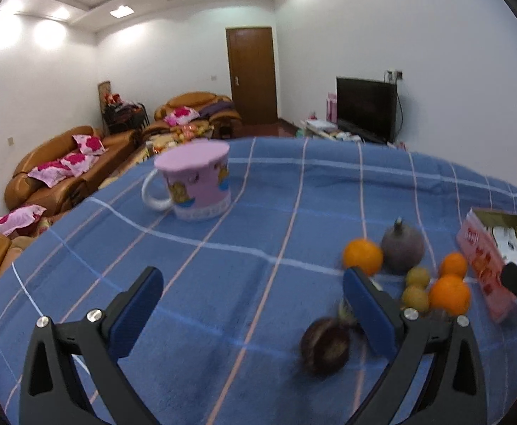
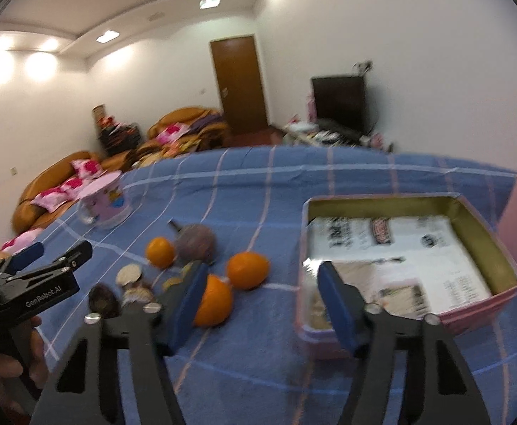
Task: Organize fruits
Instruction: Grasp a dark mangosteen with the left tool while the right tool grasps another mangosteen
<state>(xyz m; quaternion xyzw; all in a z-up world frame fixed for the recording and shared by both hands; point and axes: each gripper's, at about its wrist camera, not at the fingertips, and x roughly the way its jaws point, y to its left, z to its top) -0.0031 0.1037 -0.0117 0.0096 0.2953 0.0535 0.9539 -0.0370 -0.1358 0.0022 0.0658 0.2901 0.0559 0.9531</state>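
Fruits lie in a loose cluster on the blue checked tabletop (image 1: 223,248), just left of the pink tin (image 2: 485,297). Three oranges (image 1: 362,256) sit among them, with a big purple fruit (image 1: 402,250) at the far side and two small yellow ones (image 1: 417,277) between the oranges. A dark round fruit (image 1: 325,346) rests nearest to me, blurred, just inside the right finger of my left claw (image 1: 251,313). That claw is spread wide and grips nothing. My right claw (image 2: 258,304) is also released, hanging over the gap between the near orange (image 2: 214,301) and the tin, its left finger in front of that orange. The tin stands open with printed paper (image 2: 400,248) inside it. Far left on the cloth stands a pink mug (image 1: 196,186) with a lid on top.
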